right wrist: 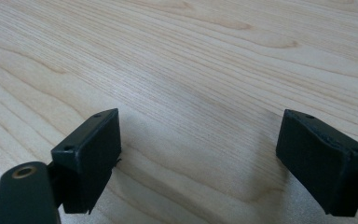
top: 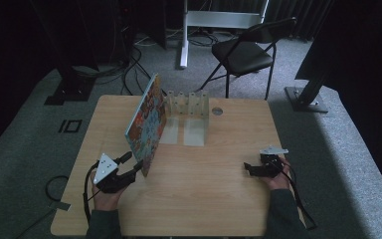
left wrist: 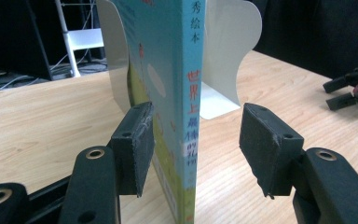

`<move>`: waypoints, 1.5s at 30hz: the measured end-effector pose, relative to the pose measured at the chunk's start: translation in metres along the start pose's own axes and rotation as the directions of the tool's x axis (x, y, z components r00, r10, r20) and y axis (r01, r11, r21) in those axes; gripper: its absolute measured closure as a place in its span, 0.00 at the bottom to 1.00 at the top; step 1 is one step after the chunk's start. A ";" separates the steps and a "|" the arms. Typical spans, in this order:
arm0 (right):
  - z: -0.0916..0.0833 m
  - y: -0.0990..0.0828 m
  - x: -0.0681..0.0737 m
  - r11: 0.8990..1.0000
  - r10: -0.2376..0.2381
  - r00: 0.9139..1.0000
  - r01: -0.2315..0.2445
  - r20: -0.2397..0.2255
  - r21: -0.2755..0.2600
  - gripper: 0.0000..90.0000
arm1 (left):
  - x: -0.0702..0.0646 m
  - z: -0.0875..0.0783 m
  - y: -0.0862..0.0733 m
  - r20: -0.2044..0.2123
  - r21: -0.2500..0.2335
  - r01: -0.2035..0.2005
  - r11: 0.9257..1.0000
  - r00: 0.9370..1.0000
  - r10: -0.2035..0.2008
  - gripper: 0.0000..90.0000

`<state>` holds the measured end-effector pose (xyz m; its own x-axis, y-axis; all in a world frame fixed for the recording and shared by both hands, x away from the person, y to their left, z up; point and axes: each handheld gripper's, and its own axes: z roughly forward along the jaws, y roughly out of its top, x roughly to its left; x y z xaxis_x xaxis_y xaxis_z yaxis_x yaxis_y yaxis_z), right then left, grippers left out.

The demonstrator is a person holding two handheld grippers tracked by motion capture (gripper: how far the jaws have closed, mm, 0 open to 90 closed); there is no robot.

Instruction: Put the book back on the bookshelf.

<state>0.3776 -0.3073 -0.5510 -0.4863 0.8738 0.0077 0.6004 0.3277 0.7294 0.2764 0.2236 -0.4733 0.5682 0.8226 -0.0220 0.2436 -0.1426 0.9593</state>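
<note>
Tall thin picture book with light-blue spine (left wrist: 193,107) upright near table centre, between left gripper (left wrist: 196,149) pads, right pad clear. Close fully before sliding toward white metal bookend rack (top: 186,107). Right gripper (right wrist: 200,158) wide, empty.

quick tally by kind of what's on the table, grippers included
book: 1
white bookend rack: 1
grippers: 2, left gripper and right gripper
total: 4
</note>
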 end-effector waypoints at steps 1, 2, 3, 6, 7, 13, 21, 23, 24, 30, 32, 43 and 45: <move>0.000 0.000 0.000 1.000 0.000 1.000 0.000 0.000 0.000 0.15 | 0.000 -0.002 -0.001 0.006 0.002 -0.001 1.000 1.000 0.001 0.50; 0.000 0.000 0.000 1.000 0.000 1.000 0.000 0.000 0.000 0.15 | 0.001 -0.003 -0.001 0.010 0.002 -0.001 1.000 1.000 0.001 0.50; 0.000 0.000 0.000 1.000 0.000 1.000 0.000 0.000 0.000 0.15 | 0.001 -0.004 -0.002 0.020 0.004 -0.001 1.000 1.000 0.001 0.50; 0.000 0.000 0.000 1.000 0.000 1.000 0.000 0.000 0.000 0.15 | 0.003 -0.007 -0.007 0.028 0.018 0.001 1.000 1.000 -0.002 0.50; 0.000 0.000 0.000 1.000 0.000 1.000 0.000 0.000 0.000 0.15 | 0.004 -0.007 -0.009 0.032 0.024 0.003 1.000 0.999 -0.003 0.50; 0.000 0.000 0.000 1.000 0.000 1.000 0.000 0.000 0.000 0.15 | 0.011 -0.009 -0.021 0.048 0.075 -0.006 0.997 0.999 0.002 0.50; 0.000 0.000 0.000 1.000 0.000 1.000 0.000 0.000 0.000 0.15 | 0.022 -0.007 -0.026 0.058 0.126 -0.032 0.992 0.998 0.025 0.50; 0.000 0.000 0.000 1.000 0.000 1.000 0.000 0.000 0.000 0.15 | 0.024 -0.007 -0.028 0.060 0.138 -0.037 0.990 0.998 0.029 0.50; 0.000 0.000 0.000 1.000 0.000 1.000 0.000 0.000 0.000 0.15 | 0.025 -0.007 -0.029 0.061 0.139 -0.034 0.990 0.998 0.026 0.50; 0.000 0.000 0.000 1.000 0.000 1.000 0.000 0.000 0.000 0.15 | 0.031 -0.005 -0.036 0.045 0.178 -0.050 0.983 0.998 0.042 0.50; 0.000 0.000 0.000 1.000 -0.001 1.000 0.001 0.000 0.000 0.15 | 0.034 -0.005 -0.040 0.043 0.192 -0.046 0.980 0.998 0.039 0.50; 0.000 0.000 0.000 1.000 -0.002 1.000 0.002 -0.001 0.000 0.15 | 0.045 0.008 -0.054 0.019 0.272 -0.031 0.962 0.999 0.027 0.51; 0.000 0.000 0.000 1.000 -0.002 1.000 0.002 -0.001 0.000 0.15 | 0.046 0.010 -0.056 0.015 0.286 -0.030 0.958 1.000 0.027 0.50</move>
<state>0.3774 -0.3072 -0.5510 -0.4881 0.8727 0.0074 0.5995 0.3291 0.7296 0.2973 0.2638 -0.5309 0.5861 0.8102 -0.0001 0.4411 -0.3190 0.8388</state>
